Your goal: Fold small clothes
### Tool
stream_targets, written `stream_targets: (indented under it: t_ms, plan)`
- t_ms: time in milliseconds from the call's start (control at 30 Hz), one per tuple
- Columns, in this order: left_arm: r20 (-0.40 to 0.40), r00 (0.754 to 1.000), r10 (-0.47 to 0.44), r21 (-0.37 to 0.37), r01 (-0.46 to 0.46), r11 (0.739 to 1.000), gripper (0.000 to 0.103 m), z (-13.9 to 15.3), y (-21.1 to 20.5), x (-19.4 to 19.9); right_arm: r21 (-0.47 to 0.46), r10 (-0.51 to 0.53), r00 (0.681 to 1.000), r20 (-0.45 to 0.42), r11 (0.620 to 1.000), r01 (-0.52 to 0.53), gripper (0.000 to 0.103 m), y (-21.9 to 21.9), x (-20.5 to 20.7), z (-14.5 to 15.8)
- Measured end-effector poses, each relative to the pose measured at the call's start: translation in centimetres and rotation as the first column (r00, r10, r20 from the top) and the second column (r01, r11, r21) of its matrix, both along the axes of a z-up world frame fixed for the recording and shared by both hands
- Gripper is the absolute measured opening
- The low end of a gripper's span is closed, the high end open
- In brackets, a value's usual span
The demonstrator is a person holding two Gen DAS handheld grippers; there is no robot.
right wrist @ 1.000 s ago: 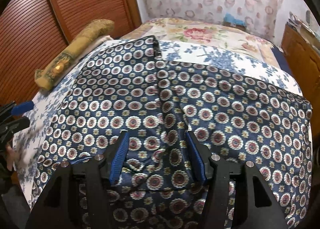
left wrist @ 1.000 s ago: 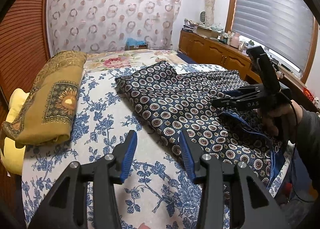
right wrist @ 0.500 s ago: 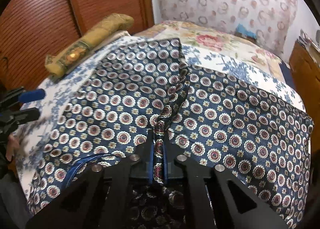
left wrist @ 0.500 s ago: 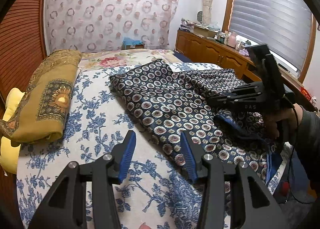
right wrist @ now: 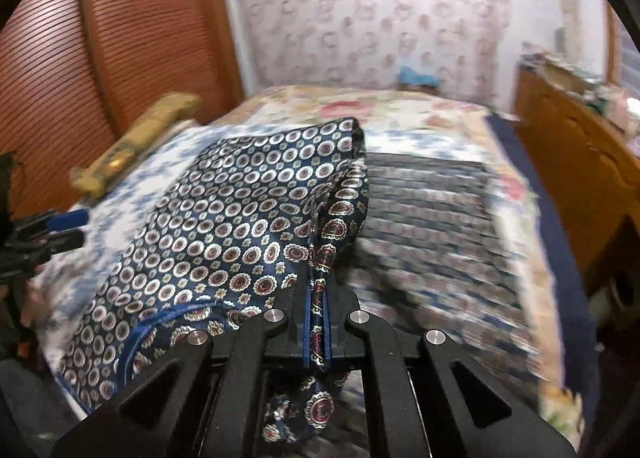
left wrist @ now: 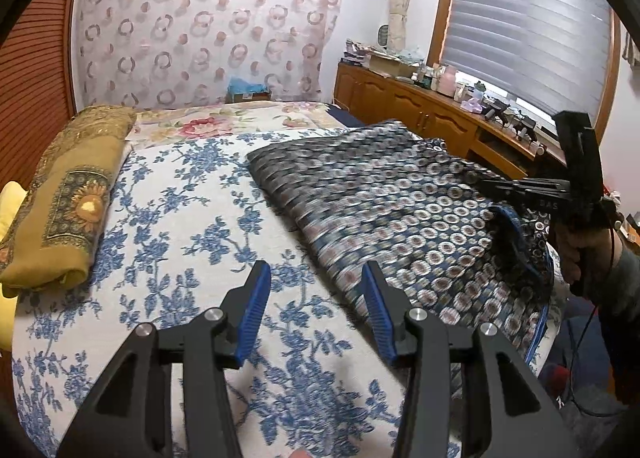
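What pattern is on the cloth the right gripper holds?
Navy cloth with small white-ringed maroon medallions; clearest in the right wrist view.

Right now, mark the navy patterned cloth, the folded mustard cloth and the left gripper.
navy patterned cloth (right wrist: 224, 218), right wrist view, lifted flap.
folded mustard cloth (left wrist: 76, 194), left wrist view, sunflower panel.
left gripper (left wrist: 316, 310), left wrist view, between fingertips.

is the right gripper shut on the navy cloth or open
Shut on it: the right gripper pinches a ridge of the navy cloth between closed pads.
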State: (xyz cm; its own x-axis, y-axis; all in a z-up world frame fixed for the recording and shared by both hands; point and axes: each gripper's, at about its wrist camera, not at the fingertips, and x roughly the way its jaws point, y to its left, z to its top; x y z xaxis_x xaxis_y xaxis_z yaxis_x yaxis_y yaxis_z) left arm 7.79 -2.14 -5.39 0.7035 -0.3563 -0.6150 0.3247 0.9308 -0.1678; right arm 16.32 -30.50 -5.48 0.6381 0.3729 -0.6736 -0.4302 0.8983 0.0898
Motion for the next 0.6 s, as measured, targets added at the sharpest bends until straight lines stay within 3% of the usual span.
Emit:
stream_targets:
  t_ms: [267, 500, 600]
  plan:
    - [-0.005, 1.000, -0.030, 0.022, 0.030, 0.999, 0.046, 0.1, -1.9, 0.1, -0.018, -0.139, 0.990, 0.035, 0.990, 0.140, 0.001, -5.5, -1.6, 1.0]
    - [-0.020, 0.999, -0.048, 0.031, 0.049, 0.998, 0.046, -0.1, -2.8, 1.0, -0.037, -0.190, 0.982, 0.025, 0.981, 0.191, 0.002, -7.4, -2.5, 1.0]
    - [-0.030, 0.998, -0.056, 0.048, 0.058, 0.997, 0.046, 0.0, -3.3, 1.6, -0.076, -0.210, 0.975, 0.066, 0.974, 0.215, 0.017, -7.3, -3.1, 1.7]
